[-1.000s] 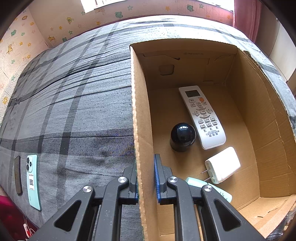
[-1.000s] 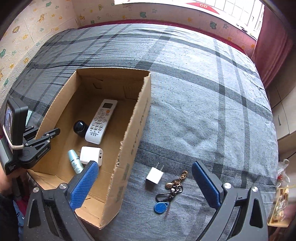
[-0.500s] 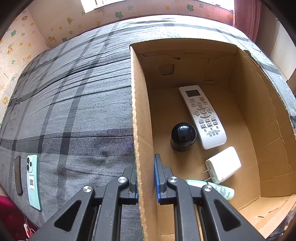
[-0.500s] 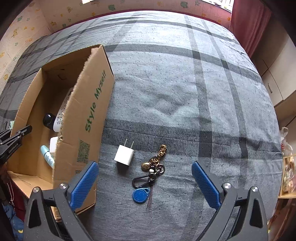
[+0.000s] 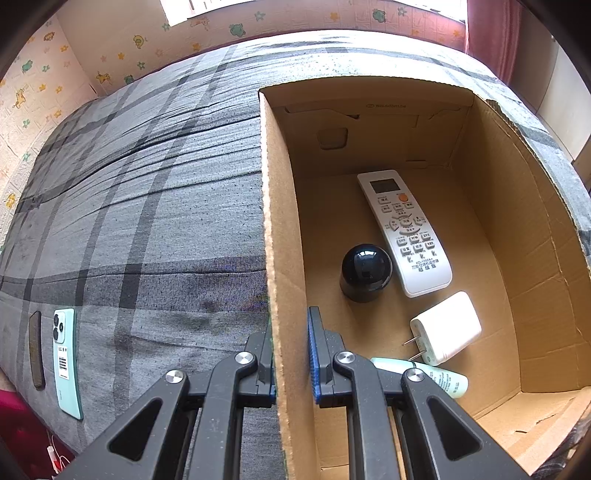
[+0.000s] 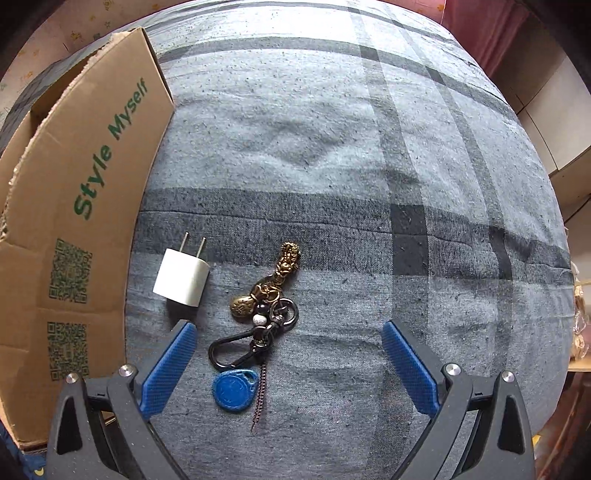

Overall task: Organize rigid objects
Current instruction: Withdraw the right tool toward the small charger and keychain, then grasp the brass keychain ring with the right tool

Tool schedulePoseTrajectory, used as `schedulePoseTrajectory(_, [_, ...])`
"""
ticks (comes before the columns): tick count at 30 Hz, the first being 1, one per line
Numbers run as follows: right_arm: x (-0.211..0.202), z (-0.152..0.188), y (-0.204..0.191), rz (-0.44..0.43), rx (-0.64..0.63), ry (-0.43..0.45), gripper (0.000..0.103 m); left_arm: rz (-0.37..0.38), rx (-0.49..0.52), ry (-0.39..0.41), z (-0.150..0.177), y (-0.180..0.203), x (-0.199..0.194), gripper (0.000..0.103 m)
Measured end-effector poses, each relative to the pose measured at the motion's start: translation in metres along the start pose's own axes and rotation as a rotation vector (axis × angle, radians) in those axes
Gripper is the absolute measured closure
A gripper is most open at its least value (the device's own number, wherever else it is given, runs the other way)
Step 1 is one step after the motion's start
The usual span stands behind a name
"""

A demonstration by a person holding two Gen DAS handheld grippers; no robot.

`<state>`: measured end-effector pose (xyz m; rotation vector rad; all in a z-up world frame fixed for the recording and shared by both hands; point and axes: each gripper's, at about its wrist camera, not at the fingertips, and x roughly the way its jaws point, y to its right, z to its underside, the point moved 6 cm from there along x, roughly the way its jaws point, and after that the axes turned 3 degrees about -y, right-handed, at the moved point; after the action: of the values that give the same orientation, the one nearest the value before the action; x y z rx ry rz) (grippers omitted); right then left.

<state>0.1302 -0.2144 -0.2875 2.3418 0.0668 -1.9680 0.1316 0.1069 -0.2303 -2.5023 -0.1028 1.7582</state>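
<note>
My left gripper (image 5: 290, 332) is shut on the left wall of the cardboard box (image 5: 282, 229), one pad on each side of it. Inside the box lie a white remote (image 5: 404, 230), a black dome-shaped object (image 5: 365, 267), a white charger (image 5: 445, 328) and a pale green tube (image 5: 439, 376). My right gripper (image 6: 288, 332) hangs open low over the bed. Between and just ahead of its fingers lies a keychain (image 6: 258, 321) with a brass charm, a black carabiner and a blue tag (image 6: 234, 389). A small white plug adapter (image 6: 183, 280) lies just left of the keychain, beside the box's outer wall (image 6: 85, 206).
Everything rests on a grey plaid bed cover (image 6: 332, 147). A mint green phone (image 5: 66, 362) and a dark flat strip (image 5: 36, 349) lie near the bed's left edge. Wallpapered walls (image 5: 110, 44) and a red curtain (image 5: 491, 33) border the bed.
My right gripper has sunk and shifted right, from over the box to low above the keychain and the small adapter. The left gripper has kept its grip on the box wall.
</note>
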Motion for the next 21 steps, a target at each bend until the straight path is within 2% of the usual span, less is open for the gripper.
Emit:
schedulePoseTrajectory(13, [0.040,-0.005,0.005,0.024,0.026,-0.022,0.001,0.006,-0.004,-0.002,0.000,0.000,0.001,0.089])
schedulePoseTrajectory(21, [0.045,-0.008,0.009,0.005,0.032,-0.019,0.001,0.001,0.000,-0.002,0.000,0.000,0.002,0.089])
